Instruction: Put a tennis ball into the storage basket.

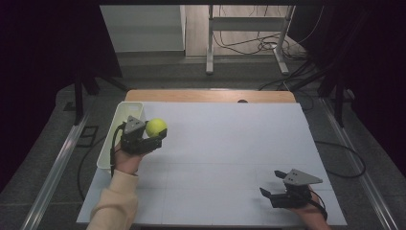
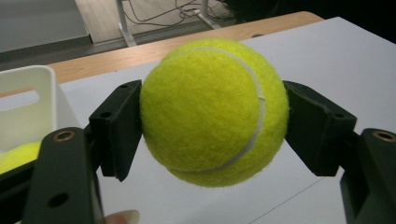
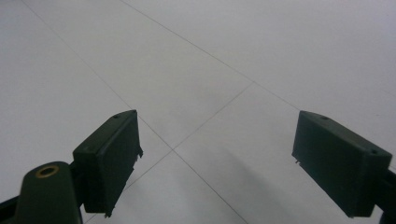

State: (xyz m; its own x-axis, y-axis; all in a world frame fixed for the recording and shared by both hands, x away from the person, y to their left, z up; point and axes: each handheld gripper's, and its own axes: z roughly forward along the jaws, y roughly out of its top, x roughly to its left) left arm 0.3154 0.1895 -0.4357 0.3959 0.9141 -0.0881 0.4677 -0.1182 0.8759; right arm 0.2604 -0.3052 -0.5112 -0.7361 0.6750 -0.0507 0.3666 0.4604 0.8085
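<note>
The left gripper clamps a yellow tennis ball above the table's left side, just beside a white bin; the right gripper — jaws apart, holding nothing — rests near the table's front right corner.

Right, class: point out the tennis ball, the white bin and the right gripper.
tennis ball (image 2: pixel 212 112), left gripper view, middle of its felt.
white bin (image 1: pixel 109 139), high view, left wall.
right gripper (image 1: pixel 271 184), high view, between its jaws.
</note>
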